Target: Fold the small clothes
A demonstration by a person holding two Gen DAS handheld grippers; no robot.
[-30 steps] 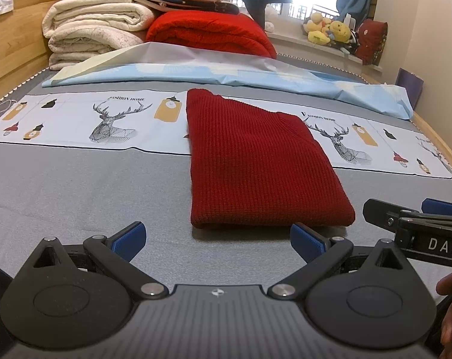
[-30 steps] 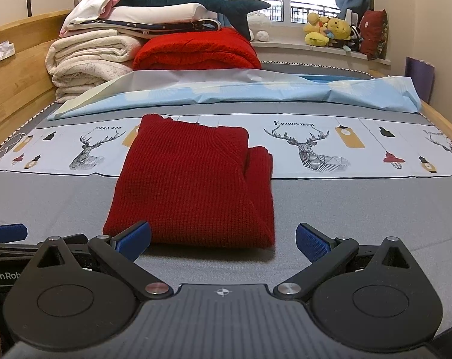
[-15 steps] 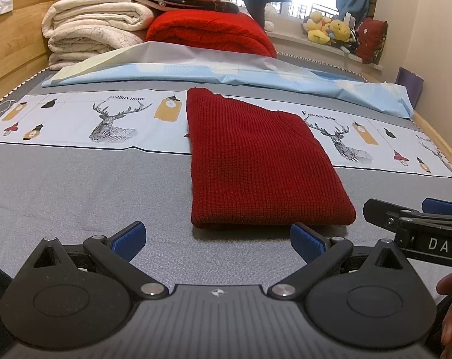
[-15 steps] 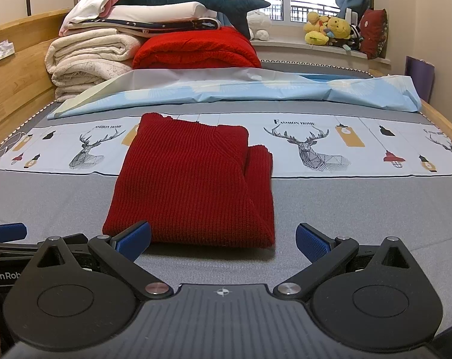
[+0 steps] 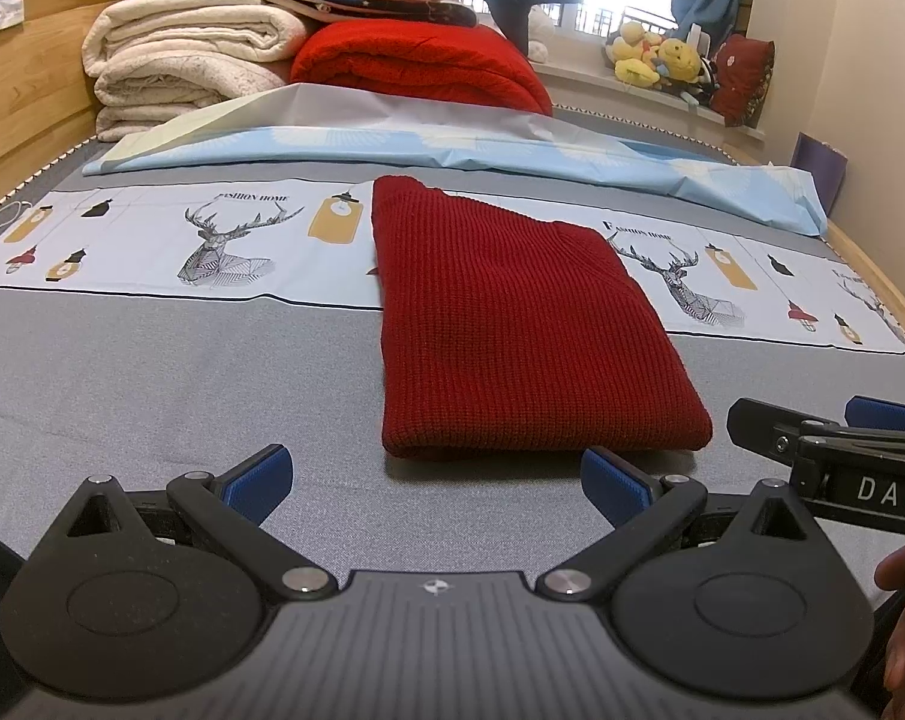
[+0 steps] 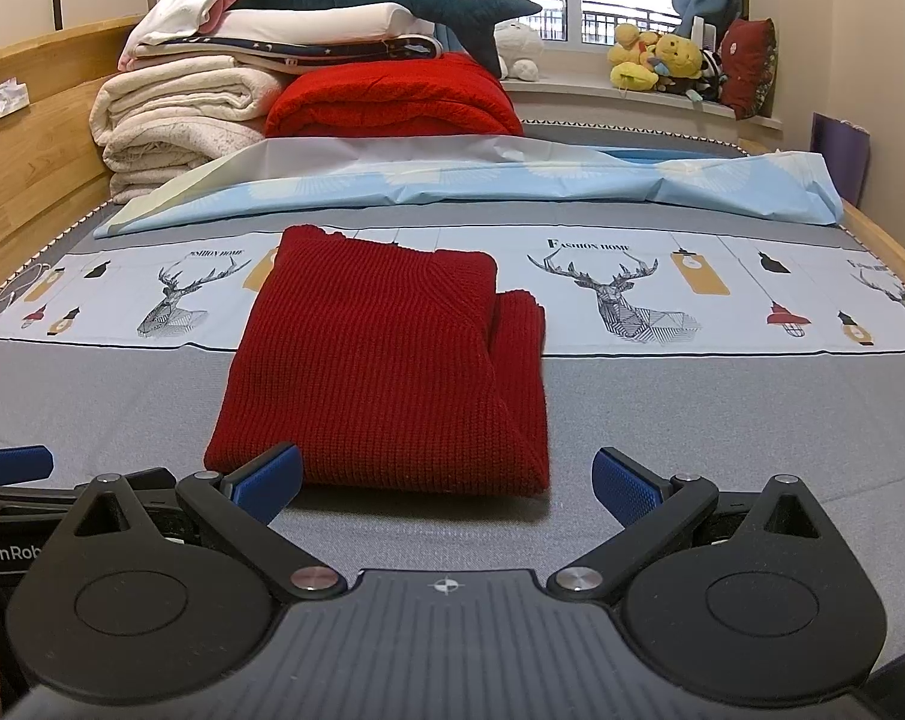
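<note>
Nothing has changed over the last second: red knit sweater (image 5: pixel 524 324) lies in the same spot on the bed (image 5: pixel 152 372), same folded rectangle, both grippers parked at its near edge as before. Reads as fold finished or a pause, no fresh grasp begun

Left gripper (image 5: pixel 437 480) fingers wide apart, empty, hovering just short of the sweater's near hem. Right gripper (image 6: pixel 449 483) fingers also spread, empty; its left pad (image 6: pixel 269 474) sits at the sweater's near-left corner, contact unclear

Sweater lies across the grey sheet and the deer-print strip (image 6: pixel 608 294), one narrower folded layer sticking out along its right side in the right wrist view

Containers: none in view. Only stacked blankets (image 6: pixel 182 114) and a red quilt (image 6: pixel 392 99) at the bed's far end, plush toys (image 6: pixel 656 63) on the windowsill
</note>
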